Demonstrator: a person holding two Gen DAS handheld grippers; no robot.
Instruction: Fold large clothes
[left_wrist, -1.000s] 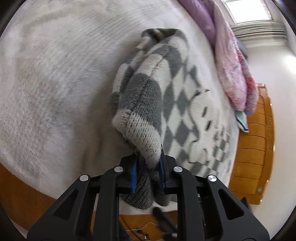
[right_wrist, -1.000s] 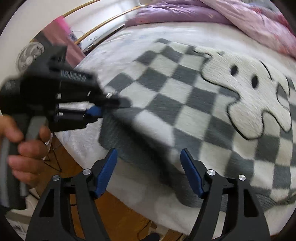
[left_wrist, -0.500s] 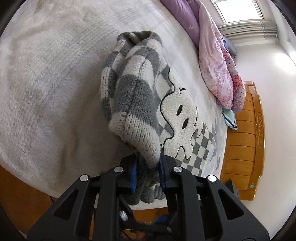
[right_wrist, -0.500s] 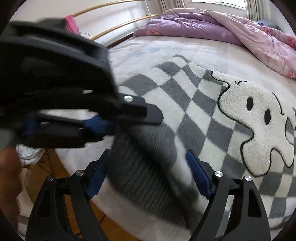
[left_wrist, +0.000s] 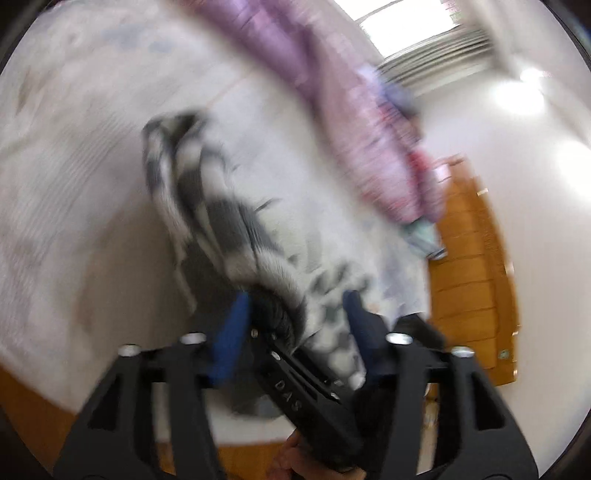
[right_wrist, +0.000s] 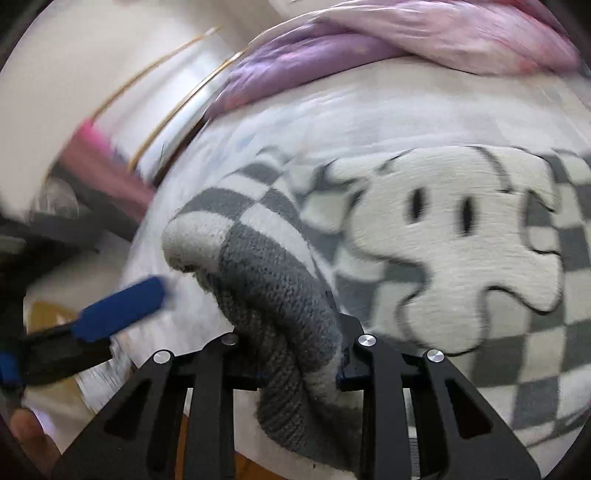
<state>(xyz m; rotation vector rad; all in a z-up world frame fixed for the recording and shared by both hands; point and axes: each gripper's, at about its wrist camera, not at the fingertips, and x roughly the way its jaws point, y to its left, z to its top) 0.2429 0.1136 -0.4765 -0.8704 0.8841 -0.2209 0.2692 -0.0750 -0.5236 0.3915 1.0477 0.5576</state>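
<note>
Grey-checked sweater bunches in the clamped right claw — left claw gapes; purple quilt beyond.

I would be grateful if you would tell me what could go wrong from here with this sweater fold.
1. The right hand-held gripper alone pinches the sweater, by its thick ribbed cuff; the bunched knit might slip out.
2. The left hand-held gripper is open close beside that grip, so the two may collide.
3. The sleeve looks bunched; the fold may land crooked on the bed.
</note>
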